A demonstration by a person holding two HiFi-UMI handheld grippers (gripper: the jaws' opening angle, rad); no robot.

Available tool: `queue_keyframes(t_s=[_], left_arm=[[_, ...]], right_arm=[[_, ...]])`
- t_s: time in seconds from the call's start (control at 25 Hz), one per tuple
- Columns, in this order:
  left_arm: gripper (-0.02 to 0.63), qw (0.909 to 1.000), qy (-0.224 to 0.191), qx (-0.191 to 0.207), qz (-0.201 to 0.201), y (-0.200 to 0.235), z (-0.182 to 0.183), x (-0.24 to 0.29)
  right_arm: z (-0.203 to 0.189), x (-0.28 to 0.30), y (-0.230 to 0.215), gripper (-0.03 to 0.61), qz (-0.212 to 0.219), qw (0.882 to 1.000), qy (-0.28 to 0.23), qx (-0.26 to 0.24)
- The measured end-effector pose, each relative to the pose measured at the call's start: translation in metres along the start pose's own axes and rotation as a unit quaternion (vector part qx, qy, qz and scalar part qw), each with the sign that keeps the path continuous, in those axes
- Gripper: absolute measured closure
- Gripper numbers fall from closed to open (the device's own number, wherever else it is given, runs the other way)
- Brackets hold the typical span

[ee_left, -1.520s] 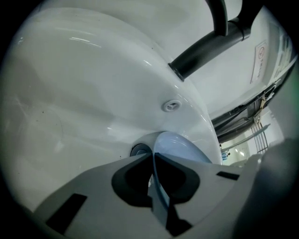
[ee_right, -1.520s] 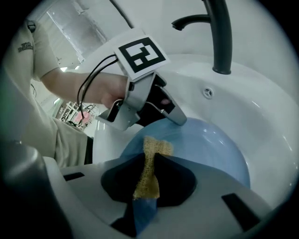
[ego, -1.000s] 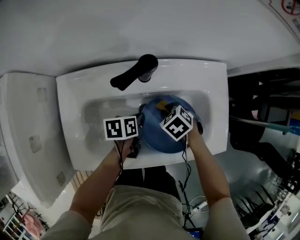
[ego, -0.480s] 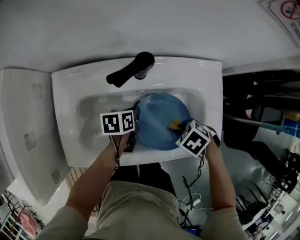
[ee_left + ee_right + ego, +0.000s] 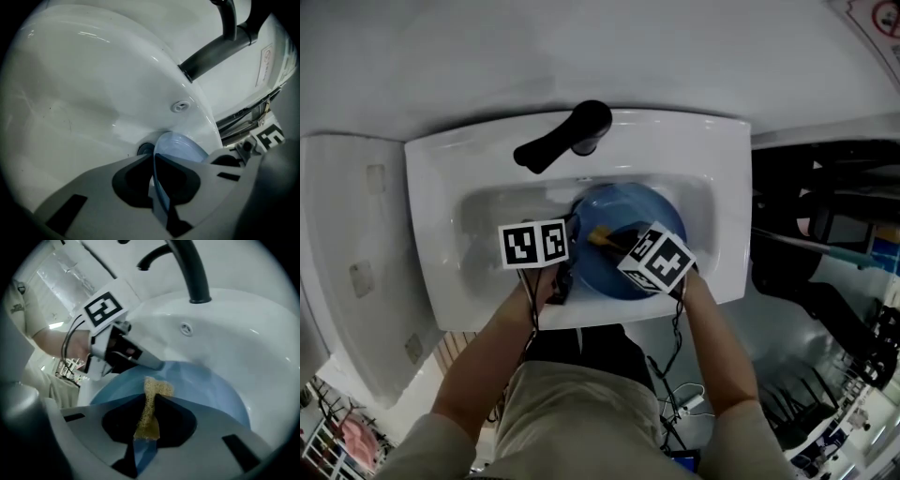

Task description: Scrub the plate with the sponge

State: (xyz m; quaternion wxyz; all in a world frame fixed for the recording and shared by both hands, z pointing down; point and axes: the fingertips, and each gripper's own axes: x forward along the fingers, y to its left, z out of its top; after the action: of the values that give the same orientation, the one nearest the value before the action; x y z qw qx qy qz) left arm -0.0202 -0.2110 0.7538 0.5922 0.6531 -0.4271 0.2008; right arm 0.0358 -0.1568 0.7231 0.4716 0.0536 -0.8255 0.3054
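**Scrubbing step.** The blue plate (image 5: 630, 208) sits in the bowl of the sink (image 5: 441, 244). Its near rim is clamped edge-on between the jaws of the left tool (image 5: 157, 183). Hold this clamp firm: the rim is thin and looks smooth, so it may pivot under side load.

The right tool (image 5: 149, 420) is clenched on the yellow sponge (image 5: 151, 401). The sponge's free end projects ahead of the jaws and appears to bear on the plate face.

- Stroke with the sponge only.
- Hold the hard jaw tips clear of the plate.
- Direct pressure toward the left tool.

**Surroundings.** The white basin wall curves closely around both tools. The black faucet (image 5: 567, 141) overhangs beyond them and is likely to limit lift.
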Motion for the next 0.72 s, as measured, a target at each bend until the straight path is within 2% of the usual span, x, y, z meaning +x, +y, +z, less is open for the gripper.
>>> queue_keyframes(t_s=[0.2,0.32,0.44,0.52,0.56,0.72], left_arm=[[0.595,0.9999,0.001,0.015,0.000,-0.004,-0.002,-0.001],[0.594,0.9998,-0.001,0.017,0.001,-0.004,0.001,-0.003],[0.594,0.9992,-0.005,0.038,0.011,-0.002,0.004,-0.004],[0.597,0.9982,-0.005,0.056,0.018,0.000,0.006,-0.003],[0.597,0.9978,-0.005,0.062,0.022,0.001,0.008,-0.002],[0.597,0.9977,-0.006,0.059,0.035,0.002,0.008,-0.002]], right_arm=[[0.010,0.003,-0.059,0.511,-0.109,0.994,0.005,0.013],[-0.008,-0.010,-0.091,0.511,-0.186,0.981,0.063,-0.003],[-0.039,-0.030,-0.107,0.511,-0.236,0.959,0.148,-0.051],[-0.056,-0.042,-0.104,0.511,-0.244,0.948,0.191,-0.072],[-0.061,-0.047,-0.099,0.511,-0.242,0.946,0.203,-0.072],[-0.079,-0.060,-0.060,0.509,-0.199,0.953,0.223,-0.044]])
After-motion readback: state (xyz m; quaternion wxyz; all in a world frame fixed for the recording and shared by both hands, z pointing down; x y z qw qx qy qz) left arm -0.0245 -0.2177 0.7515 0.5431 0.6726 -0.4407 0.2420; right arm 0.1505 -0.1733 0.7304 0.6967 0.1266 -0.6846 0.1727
